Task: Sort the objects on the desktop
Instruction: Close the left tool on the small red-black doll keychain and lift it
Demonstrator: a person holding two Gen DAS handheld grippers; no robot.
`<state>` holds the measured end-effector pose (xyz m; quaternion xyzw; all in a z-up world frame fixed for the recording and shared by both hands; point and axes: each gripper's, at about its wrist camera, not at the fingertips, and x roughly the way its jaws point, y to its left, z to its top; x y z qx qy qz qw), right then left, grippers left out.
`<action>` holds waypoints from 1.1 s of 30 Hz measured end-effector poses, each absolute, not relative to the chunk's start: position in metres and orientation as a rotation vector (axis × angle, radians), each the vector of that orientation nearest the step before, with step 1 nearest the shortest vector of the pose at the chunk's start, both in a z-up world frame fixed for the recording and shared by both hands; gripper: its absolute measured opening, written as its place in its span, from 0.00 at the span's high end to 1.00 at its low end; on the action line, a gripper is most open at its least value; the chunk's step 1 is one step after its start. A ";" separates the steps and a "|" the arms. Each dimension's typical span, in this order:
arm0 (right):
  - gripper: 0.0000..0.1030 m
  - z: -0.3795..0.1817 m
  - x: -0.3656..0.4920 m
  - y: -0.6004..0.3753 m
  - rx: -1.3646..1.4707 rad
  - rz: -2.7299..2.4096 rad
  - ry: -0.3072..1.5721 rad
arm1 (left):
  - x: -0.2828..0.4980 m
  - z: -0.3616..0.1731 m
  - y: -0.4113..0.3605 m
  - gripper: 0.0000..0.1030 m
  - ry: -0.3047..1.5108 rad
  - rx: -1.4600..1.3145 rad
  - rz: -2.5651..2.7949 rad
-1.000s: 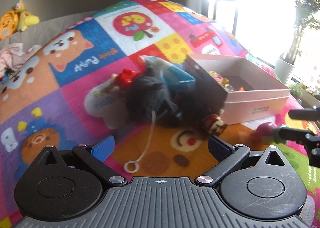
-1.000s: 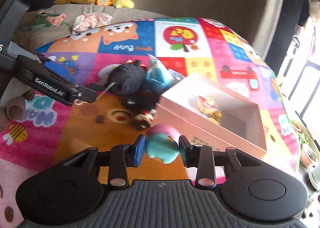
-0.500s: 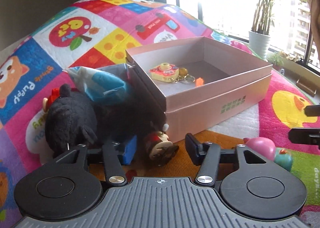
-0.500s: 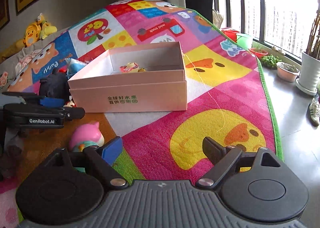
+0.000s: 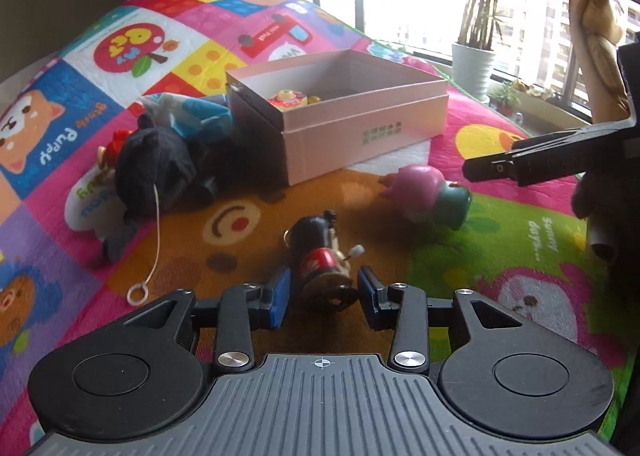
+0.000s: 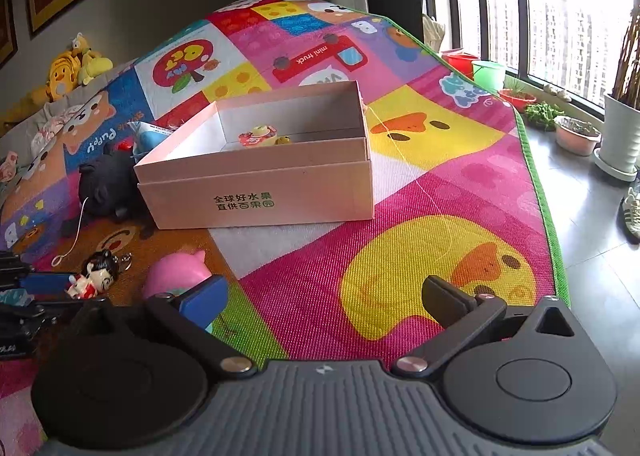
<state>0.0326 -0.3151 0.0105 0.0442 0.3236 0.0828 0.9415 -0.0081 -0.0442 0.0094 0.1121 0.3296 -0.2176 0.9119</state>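
**Doll figure clamped low on the play mat, pink toy lying free**

Where the view begins, nearest the left camera, the left hand-held gripper (image 5: 322,298) is seen clenched on a small doll figure (image 5: 320,256), the blue pads pressed against its red-clad body while its dark-haired head points away toward the box. The figure is judged hard, light and stiff, so a hold across the body is thought secure; the thin white peg and the keyring loop at the head are better left untouched, being likely to bend or slip. The right hand-held gripper (image 6: 324,296) is seen with its jaws opening wide and nothing between them, only the play mat (image 6: 400,256) showing in the gap. Just beside its left pad a pink and teal toy (image 5: 426,196) lies on its side on the mat; it looks rounded and smooth and may roll. Farther off, a black plush (image 5: 156,164) with a white cord lies against a blue packet (image 5: 192,114). Beyond stands the open pink box (image 6: 260,196), a few small trinkets already inside it.
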 end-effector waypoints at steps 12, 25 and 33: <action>0.00 0.005 0.038 -0.324 0.231 0.163 0.720 | 0.020 0.010 0.006 0.15 0.639 0.193 -0.096; 0.00 0.006 0.034 -0.307 0.135 0.144 0.729 | 0.009 0.014 -0.041 0.07 0.704 0.088 -0.398; 0.00 0.008 0.030 -0.304 0.106 0.149 0.707 | 0.027 -0.001 -0.054 0.06 0.662 0.236 -0.243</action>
